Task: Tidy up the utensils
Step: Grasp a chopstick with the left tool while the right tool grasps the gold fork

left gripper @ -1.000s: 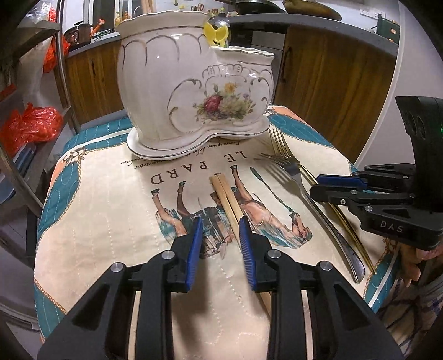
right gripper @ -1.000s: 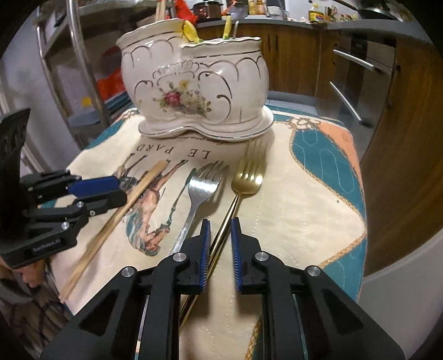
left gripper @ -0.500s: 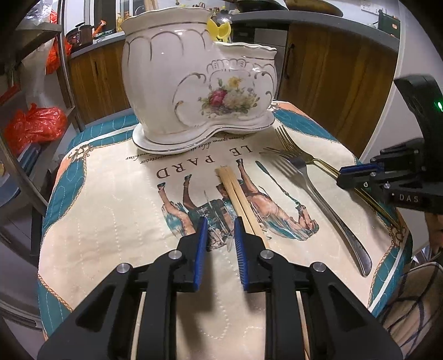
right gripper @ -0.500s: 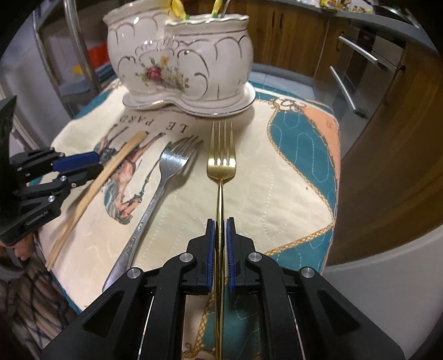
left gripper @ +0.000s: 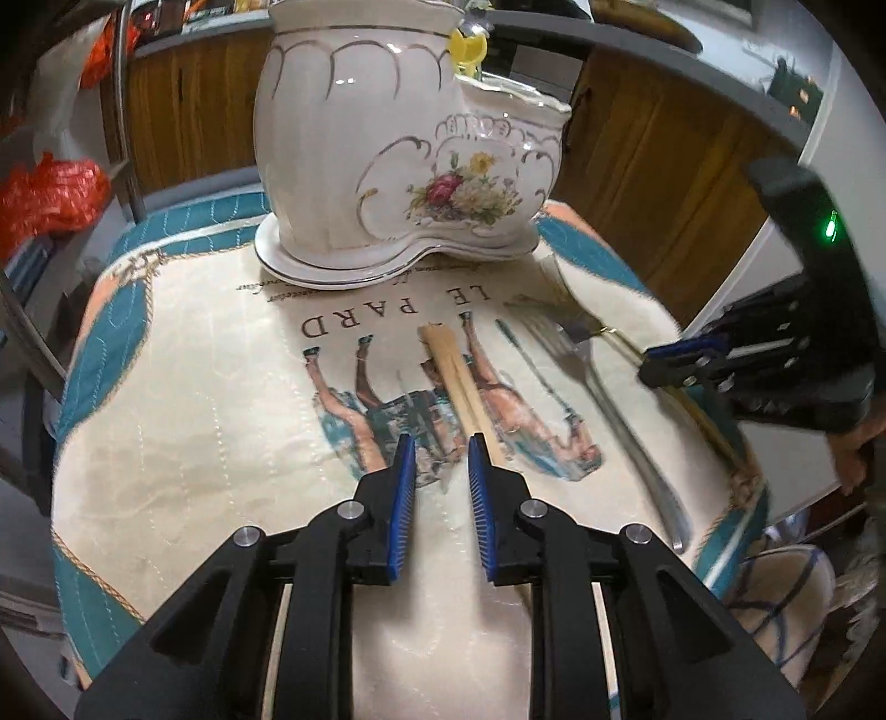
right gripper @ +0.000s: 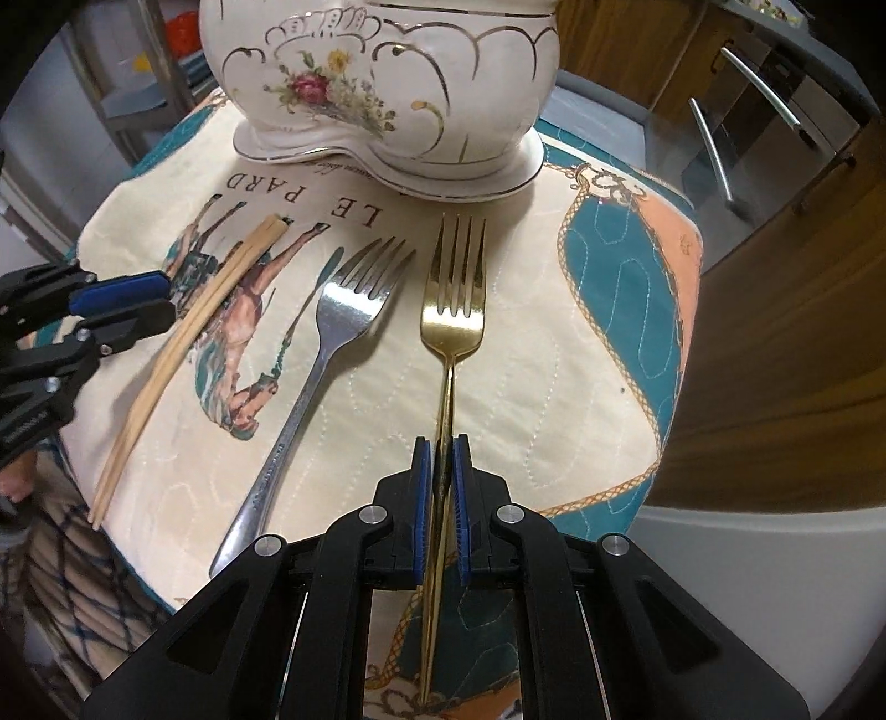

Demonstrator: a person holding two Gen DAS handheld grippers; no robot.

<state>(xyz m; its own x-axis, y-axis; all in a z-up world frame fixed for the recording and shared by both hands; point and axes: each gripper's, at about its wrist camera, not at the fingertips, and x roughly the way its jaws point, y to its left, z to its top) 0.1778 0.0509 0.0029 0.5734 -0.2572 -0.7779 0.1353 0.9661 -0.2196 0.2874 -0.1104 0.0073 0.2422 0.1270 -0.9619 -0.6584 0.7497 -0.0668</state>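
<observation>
Since a second ago, your right gripper (right gripper: 441, 471) has closed its blue pads onto the handle of the gold fork (right gripper: 453, 310), which lay loose between parted jaws before; the fork's tines point straight at the porcelain utensil holder (right gripper: 387, 83). Your left gripper (left gripper: 441, 471) has narrowed too, though its jaws have a gap between them with nothing pinched. The wooden chopsticks (left gripper: 462, 382) run under its right finger rather than between the pads, their far ends aimed toward the holder. A silver fork (right gripper: 315, 360) lies flat on the printed cloth (right gripper: 554, 343) just left of the gold one, tines also toward the holder, with the chopsticks farther left again. The holder stands upright at the far edge of the cloth, a yellow-handled item (left gripper: 468, 47) poking from its top. Brown cabinets (left gripper: 664, 166) stand behind the holder.
</observation>
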